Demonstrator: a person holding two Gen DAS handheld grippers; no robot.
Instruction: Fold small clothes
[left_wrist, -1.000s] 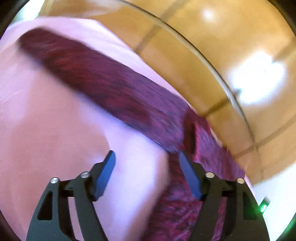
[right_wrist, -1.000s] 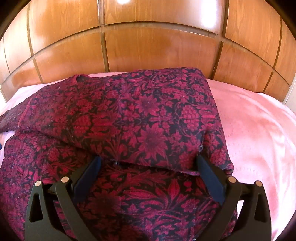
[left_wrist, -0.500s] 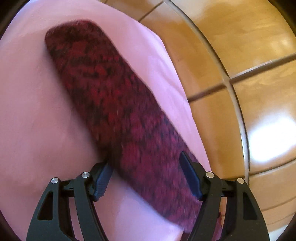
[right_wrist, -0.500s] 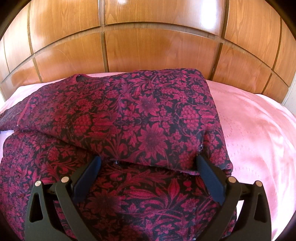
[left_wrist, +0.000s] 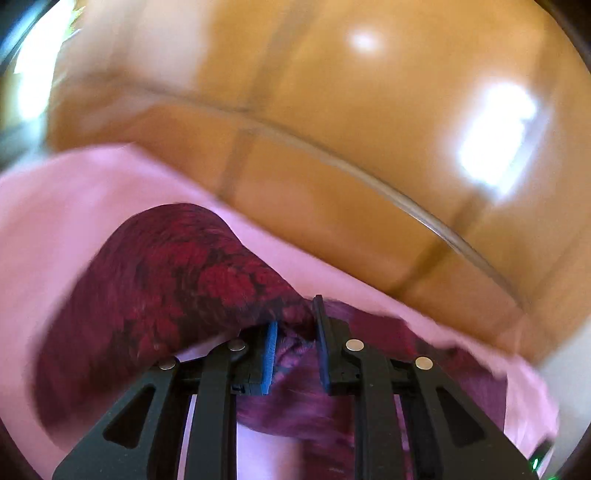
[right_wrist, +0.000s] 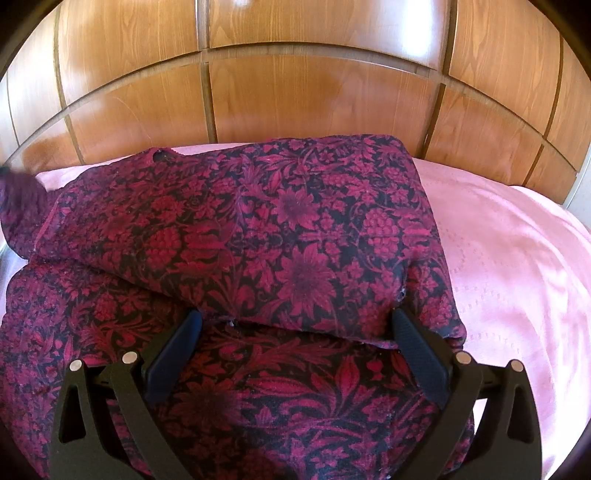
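Pinching a fold of the red-and-black floral garment (left_wrist: 177, 295) between its two nearly closed fingers, the left gripper (left_wrist: 295, 345) holds the cloth bunched just at its tips, with the blue pad of the near finger pressed against the fabric. From that grip a long sleeve-like length of the garment arches up and off to the gripper's left, and more of the cloth hangs below and to the right of the fingers; this view is smeared, so the pattern there is hard to read. Beyond the gripper lies the pink bedspread (left_wrist: 55, 206), and past that stands the glossy wooden headboard (left_wrist: 332, 110) with its panel seams. The right gripper (right_wrist: 295, 325) is spread wide, its fingers holding nothing, their tips over the garment (right_wrist: 288, 236) on either side of a folded layer's lower hem. That folded upper layer lies straight ahead of the right gripper, its neckline notch toward the far left, and a lower layer of the same cloth runs beneath and between the fingers. At the far left edge of this view a blurred dark red piece of the garment is lifted off the bed. The pink bedspread (right_wrist: 517, 258) stretches away to the gripper's right, and the paneled wooden headboard (right_wrist: 314, 85) rises behind everything.
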